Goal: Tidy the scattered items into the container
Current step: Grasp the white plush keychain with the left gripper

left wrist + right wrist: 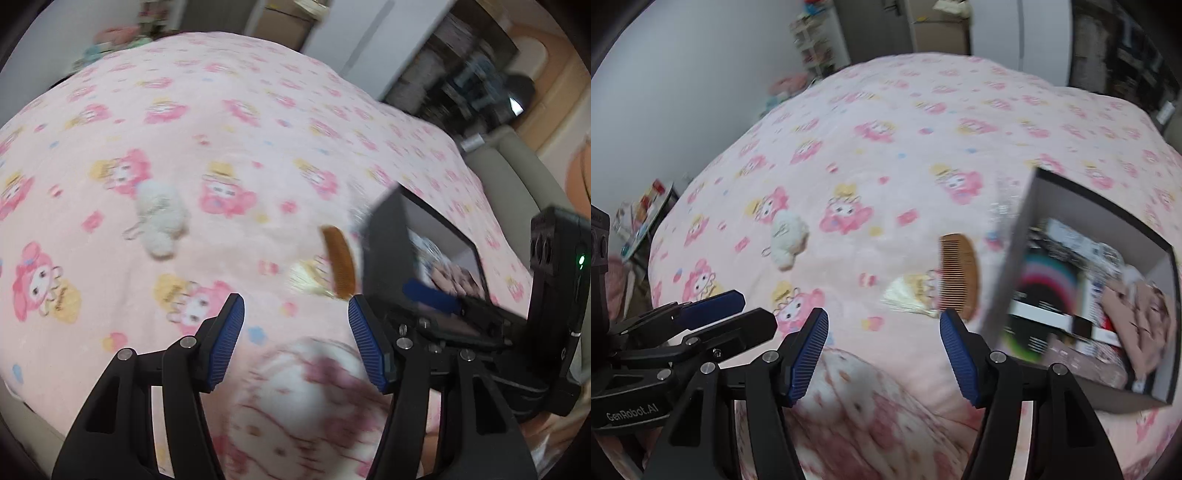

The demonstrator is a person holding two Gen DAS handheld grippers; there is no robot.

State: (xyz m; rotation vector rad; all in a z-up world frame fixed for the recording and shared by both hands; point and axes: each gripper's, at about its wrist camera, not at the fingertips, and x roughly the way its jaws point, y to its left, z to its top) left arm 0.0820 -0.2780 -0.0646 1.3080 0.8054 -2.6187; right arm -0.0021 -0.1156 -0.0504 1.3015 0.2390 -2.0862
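On the pink cartoon-print bedspread (258, 122) lie a white plush toy (160, 218) (786, 236) and a brown wooden comb (340, 264) (960, 273) with a cream tassel (908, 299). To the comb's right stands an open black box (391, 236) (1008, 266) holding printed packets and a pinkish item. My left gripper (295, 332) hovers open and empty, short of the comb. My right gripper (884, 350) is likewise open and empty, its right pad near the box's corner. A blurred pink-and-white soft thing (303, 402) (864, 406) lies just below both grippers.
The bed's beige frame (517, 177) runs along the right. Dark shelving (461, 74) stands behind it. A cluttered side table (642, 214) sits by the white wall on the left, with stuffed toys (786, 86) at the bed's far end.
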